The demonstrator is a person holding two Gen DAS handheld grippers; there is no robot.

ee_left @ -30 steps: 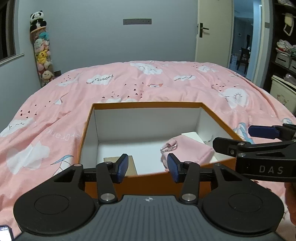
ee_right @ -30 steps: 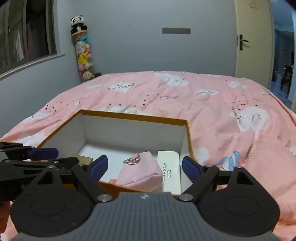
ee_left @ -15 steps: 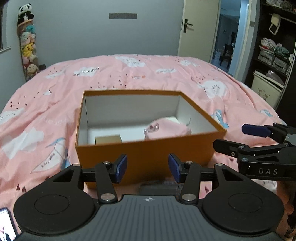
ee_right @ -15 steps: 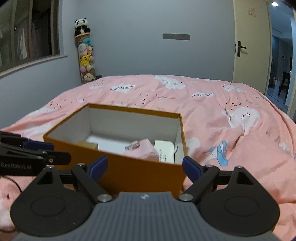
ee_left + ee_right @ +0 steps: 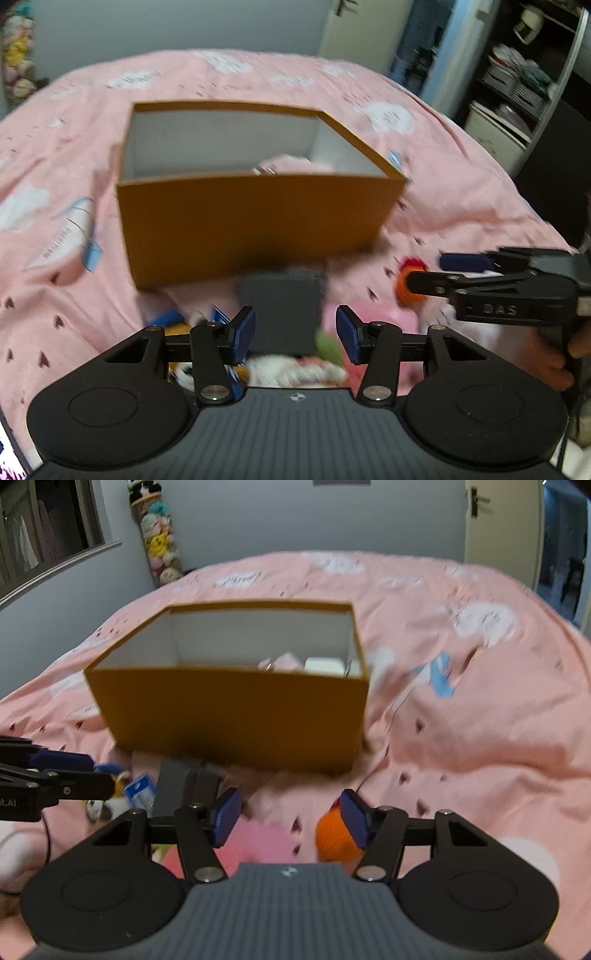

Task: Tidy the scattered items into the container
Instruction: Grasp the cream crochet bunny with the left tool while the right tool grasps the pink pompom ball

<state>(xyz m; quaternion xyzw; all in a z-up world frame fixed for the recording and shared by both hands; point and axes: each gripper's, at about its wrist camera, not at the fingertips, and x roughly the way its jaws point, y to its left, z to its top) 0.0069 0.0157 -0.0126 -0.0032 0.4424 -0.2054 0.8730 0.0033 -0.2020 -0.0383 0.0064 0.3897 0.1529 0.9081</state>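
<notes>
- The orange box [image 5: 255,225] stands on the pink duvet [image 5: 480,709], far from both grippers; a pink pouch [image 5: 291,164] and a white case [image 5: 323,664] lie inside.
- Near its front wall lie a dark grey flat item [image 5: 282,306] and an orange round toy [image 5: 334,840].
- The left gripper [image 5: 295,334] has its jaws apart, holding nothing.
- The right gripper [image 5: 290,821] is closing, with nothing pressed between the pads; "DAS" is written on its side.

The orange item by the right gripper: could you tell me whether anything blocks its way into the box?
Only the box's near wall rises between the orange item and the open top. The right gripper, jaws closing, has that item at its right fingertip, not yet between its pads; nothing else visible lies between them.
</notes>
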